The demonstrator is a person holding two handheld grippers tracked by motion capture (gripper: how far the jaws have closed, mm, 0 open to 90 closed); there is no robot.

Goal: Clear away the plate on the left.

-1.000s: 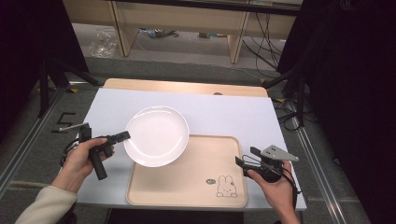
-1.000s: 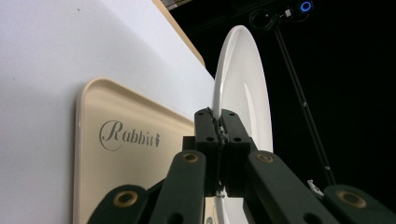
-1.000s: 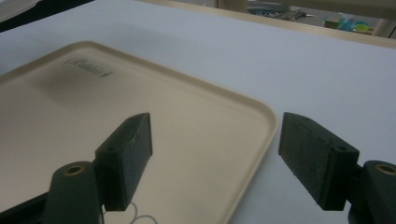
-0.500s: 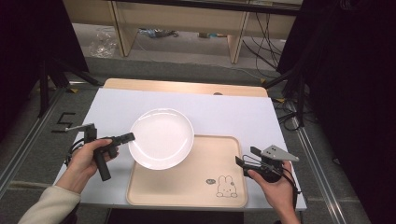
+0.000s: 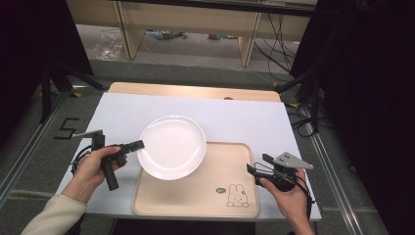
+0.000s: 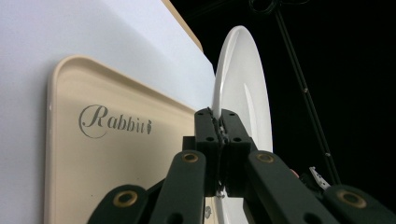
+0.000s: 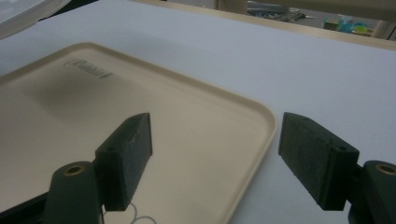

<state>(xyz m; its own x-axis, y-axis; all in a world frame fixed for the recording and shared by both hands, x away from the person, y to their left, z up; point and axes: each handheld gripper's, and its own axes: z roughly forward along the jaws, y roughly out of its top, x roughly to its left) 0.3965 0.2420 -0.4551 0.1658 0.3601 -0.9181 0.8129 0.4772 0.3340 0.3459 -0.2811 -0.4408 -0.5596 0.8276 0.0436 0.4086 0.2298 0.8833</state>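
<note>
A white plate [image 5: 172, 146] hangs over the far left corner of a beige tray [image 5: 205, 196], held at its left rim by my left gripper [image 5: 140, 144], whose jaws are shut on the rim. In the left gripper view the plate [image 6: 243, 88] stands on edge between the two black pads, with the tray [image 6: 112, 154] and its "Rabbit" lettering behind. My right gripper [image 5: 254, 165] rests open at the tray's right edge with nothing between its pads [image 7: 126, 156]. The tray's rounded corner [image 7: 261, 116] lies between its jaws in the right gripper view.
The tray lies on a white sheet [image 5: 244, 122] that covers a wooden table [image 5: 195, 90]. A rabbit drawing [image 5: 236, 196] marks the tray's near right part. Dark curtains flank the table, and desk legs and cables [image 5: 274, 44] stand beyond it.
My left gripper has carried the plate a little to the right, further over the tray. The right gripper has stayed put.
</note>
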